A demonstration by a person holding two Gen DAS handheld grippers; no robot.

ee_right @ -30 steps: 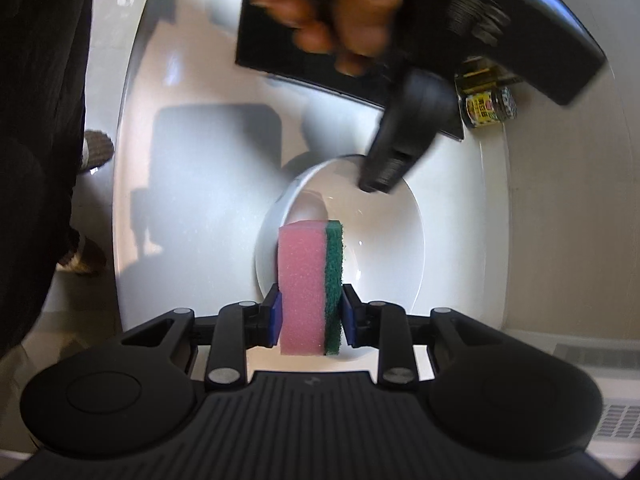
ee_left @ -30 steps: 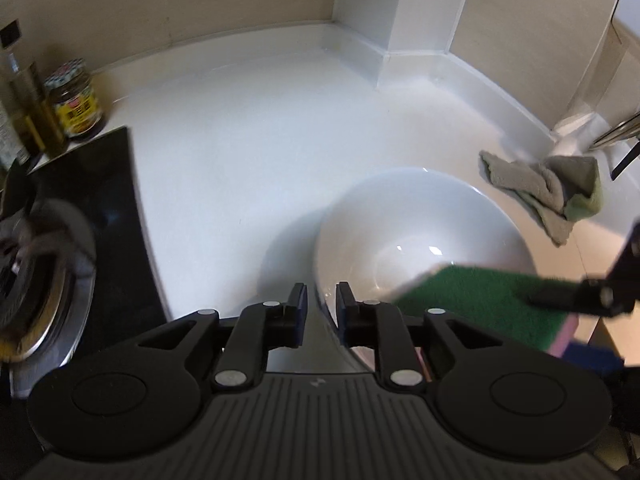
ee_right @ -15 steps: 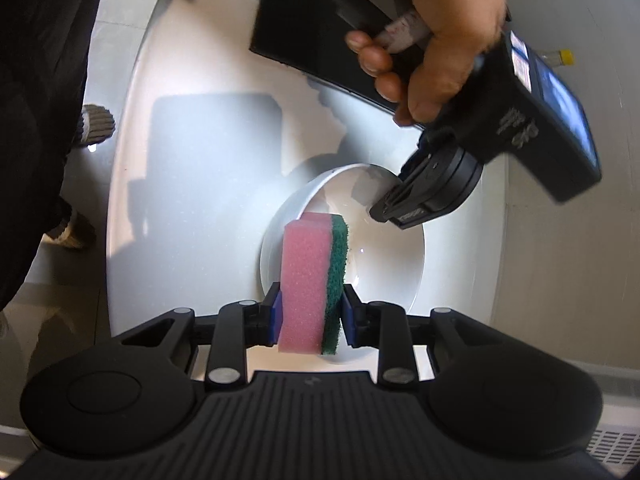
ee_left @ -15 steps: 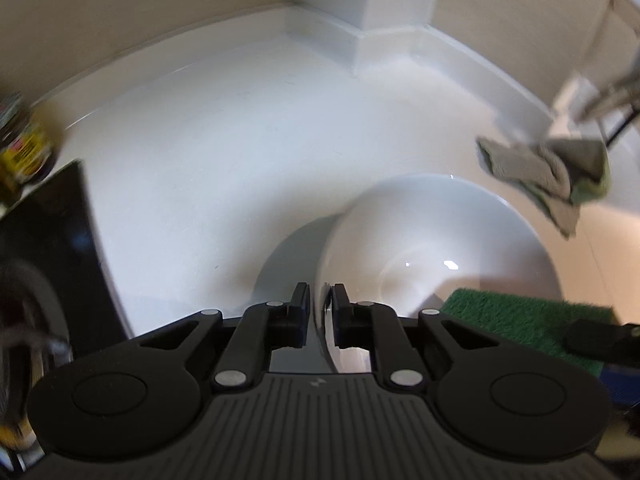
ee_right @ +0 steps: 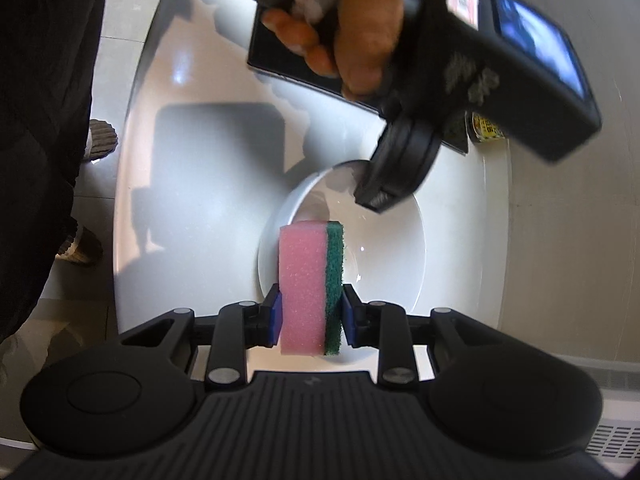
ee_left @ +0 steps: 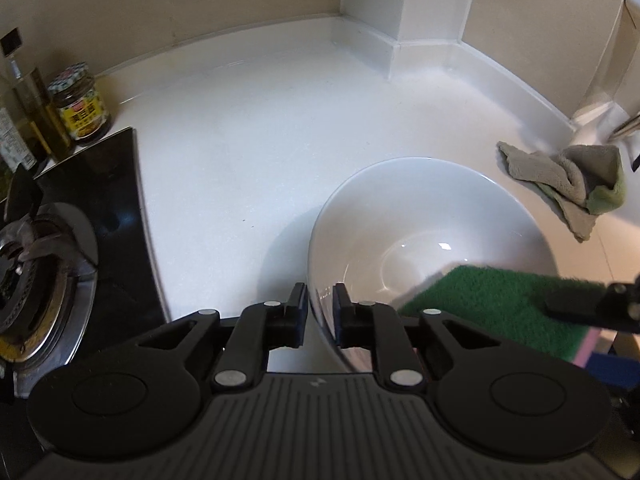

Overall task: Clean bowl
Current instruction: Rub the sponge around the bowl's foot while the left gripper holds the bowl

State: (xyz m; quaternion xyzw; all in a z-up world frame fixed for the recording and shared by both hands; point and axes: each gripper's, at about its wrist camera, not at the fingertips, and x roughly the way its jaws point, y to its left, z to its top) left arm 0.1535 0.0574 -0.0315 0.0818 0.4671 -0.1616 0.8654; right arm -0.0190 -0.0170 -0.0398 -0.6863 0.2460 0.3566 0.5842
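On the white bench (ee_left: 248, 152), between the gas hob (ee_left: 44, 276) and a crumpled grey cloth (ee_left: 568, 184), stands the white bowl (ee_left: 424, 220), upright and seemingly empty. The left tongs (ee_left: 320, 312) straddle its near rim: one finger outside the wall, one inside. Their jaws have just been closing, with the rim between them, and now only a narrow gap remains around the thin wall; whether the pads already press on the porcelain cannot be told for certain, though it looks like a pinch or very nearly one.

The right tongs (ee_right: 310, 312) are clamped on a pink sponge with a green scouring face (ee_right: 312, 284), held on edge, its long axis pointing forward along the fingers towards the bowl's hollow. From the left wrist view the green face hangs over the bowl's right side, just above or at the rim.

The coming scrub likely turns on this: the bowl's hollow lies directly ahead of and below the sponge's free end, while the left hand (ee_right: 360, 28) anchors the opposite rim. A jar (ee_left: 80, 108) and oil bottle (ee_left: 36, 116) stand well apart.
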